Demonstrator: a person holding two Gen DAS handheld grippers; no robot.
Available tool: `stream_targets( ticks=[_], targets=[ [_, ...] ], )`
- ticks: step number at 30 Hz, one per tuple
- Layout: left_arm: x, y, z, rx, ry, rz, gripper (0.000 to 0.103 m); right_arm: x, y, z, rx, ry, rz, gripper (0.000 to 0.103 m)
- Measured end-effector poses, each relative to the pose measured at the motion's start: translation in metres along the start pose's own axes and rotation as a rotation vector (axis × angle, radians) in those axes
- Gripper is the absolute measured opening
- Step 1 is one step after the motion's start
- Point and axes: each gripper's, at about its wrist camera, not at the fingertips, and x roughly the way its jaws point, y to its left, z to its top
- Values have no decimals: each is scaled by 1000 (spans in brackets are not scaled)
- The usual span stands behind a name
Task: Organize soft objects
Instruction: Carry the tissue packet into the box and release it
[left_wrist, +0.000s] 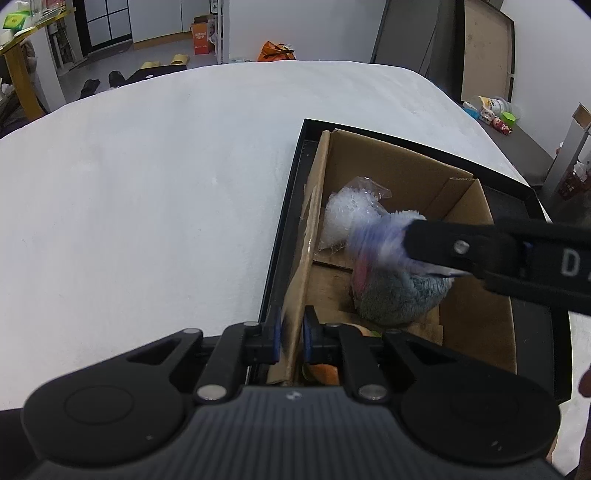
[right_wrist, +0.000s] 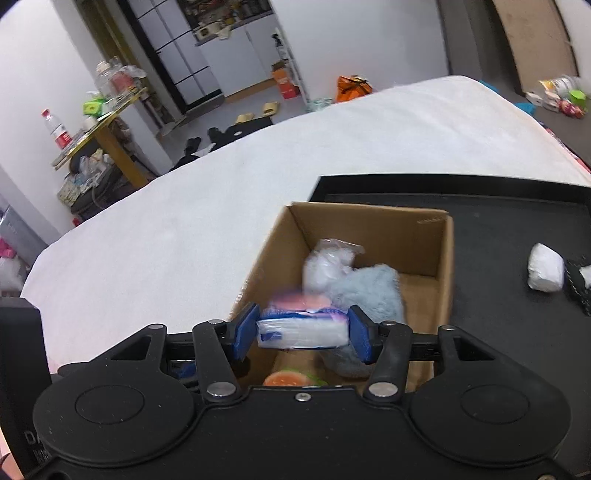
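Right tongs (right_wrist: 303, 334) pinched the tissue pack (right_wrist: 303, 330), long axis crosswise between pads, above the cardboard box (right_wrist: 373, 225); left tongs (left_wrist: 290, 334) clamped shut on the box's left wall (left_wrist: 301, 280)

Left gripper (left_wrist: 291, 338) is pinched shut on the brown cardboard box's (left_wrist: 391, 166) near-left wall. Inside sit a fluffy grey plush (left_wrist: 402, 299) and a clear bubble-wrap bag (left_wrist: 345, 216); the right gripper (left_wrist: 410, 242) holds a blurred packet (left_wrist: 373, 240) above them.
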Motion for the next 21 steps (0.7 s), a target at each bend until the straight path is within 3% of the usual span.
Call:
stream_targets(
  ticks=[15, 21],
  targets=[
    [2, 1, 1, -3, 12, -9, 12, -20, -24, 5, -18, 6, -80, 54],
    [0, -1, 3, 5, 10, 4, 14, -27, -48, 3, -30, 16, -136, 60]
  ],
)
